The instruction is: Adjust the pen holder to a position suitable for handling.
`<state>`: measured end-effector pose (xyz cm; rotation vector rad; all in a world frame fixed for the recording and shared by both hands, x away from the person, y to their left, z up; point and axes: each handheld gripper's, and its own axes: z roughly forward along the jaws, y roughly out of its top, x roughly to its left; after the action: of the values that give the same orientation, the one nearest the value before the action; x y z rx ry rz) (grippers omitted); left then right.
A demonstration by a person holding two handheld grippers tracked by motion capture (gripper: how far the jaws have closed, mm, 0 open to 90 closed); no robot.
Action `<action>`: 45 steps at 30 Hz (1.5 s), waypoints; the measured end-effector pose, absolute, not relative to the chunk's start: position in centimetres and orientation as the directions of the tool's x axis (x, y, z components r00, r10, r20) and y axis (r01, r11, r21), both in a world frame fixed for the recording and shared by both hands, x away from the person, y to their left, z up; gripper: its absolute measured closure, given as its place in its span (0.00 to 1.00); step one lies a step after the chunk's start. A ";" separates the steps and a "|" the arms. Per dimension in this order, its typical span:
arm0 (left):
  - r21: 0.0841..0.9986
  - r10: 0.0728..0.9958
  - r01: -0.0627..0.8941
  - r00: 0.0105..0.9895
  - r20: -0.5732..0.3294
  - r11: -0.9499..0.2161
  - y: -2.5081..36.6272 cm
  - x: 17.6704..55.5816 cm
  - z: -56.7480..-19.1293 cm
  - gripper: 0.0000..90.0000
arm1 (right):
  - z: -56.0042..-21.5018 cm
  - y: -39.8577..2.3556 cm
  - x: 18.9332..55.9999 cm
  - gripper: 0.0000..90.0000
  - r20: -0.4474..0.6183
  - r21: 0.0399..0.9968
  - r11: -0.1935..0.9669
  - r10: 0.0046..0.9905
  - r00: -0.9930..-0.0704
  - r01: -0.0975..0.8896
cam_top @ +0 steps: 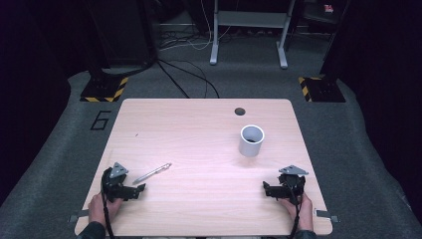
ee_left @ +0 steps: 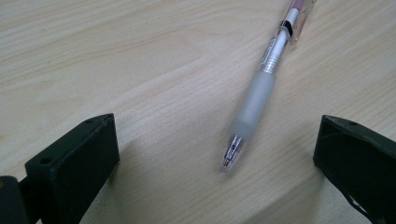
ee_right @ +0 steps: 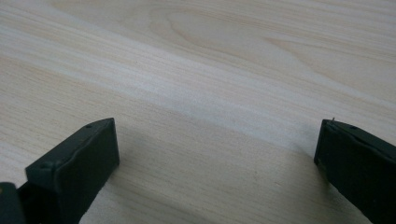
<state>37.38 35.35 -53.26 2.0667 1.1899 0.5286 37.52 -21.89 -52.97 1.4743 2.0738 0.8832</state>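
A pen (cam_top: 152, 173) lies flat on the light wooden table (cam_top: 199, 144), toward its near left part, with its tip pointing at the left gripper (cam_top: 140, 188) just beside it. In the left gripper view the pen's (ee_left: 261, 88) tip sits between the two black jaws, which stand wide apart and touch nothing. The right gripper (cam_top: 266, 189) rests at the near right of the table, jaws likewise spread over bare wood. A white cup (cam_top: 251, 140) stands upright farther back on the right, well apart from both
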 end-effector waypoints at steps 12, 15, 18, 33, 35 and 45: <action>0.731 0.867 0.588 0.499 0.010 -0.347 35.4 37.4 -53.3 0.00 | -53.0 -22.0 37.5 0.00 -0.003 0.716 0.241 0.939 -0.343 0.655; 0.731 0.867 0.588 0.499 0.010 -0.347 35.4 37.4 -53.3 0.00 | -52.9 -22.0 37.4 0.00 0.000 0.714 0.245 0.936 -0.351 0.655; 0.730 0.866 0.588 0.499 0.010 -0.347 35.4 37.4 -53.3 0.00 | -52.8 -21.9 37.6 0.00 0.003 0.703 0.243 0.939 -0.345 0.669; 0.730 0.867 0.588 0.499 0.010 -0.347 35.4 37.4 -53.3 0.00 | -52.4 -22.4 37.6 0.01 0.048 0.712 0.199 0.943 -0.330 0.673; 0.731 0.867 0.588 0.499 0.010 -0.347 35.4 37.4 -53.3 0.00 | -52.1 -22.5 37.6 0.01 0.053 0.717 0.191 0.944 -0.325 0.671; 0.731 0.868 0.589 0.497 0.009 -0.345 35.3 37.4 -53.3 0.00 | -49.0 -21.5 39.3 0.00 0.078 0.746 0.179 0.933 -0.352 0.641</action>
<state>37.38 35.34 -53.27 2.0647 1.1910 0.5286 39.27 -21.46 -49.01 1.4826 2.0652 0.9979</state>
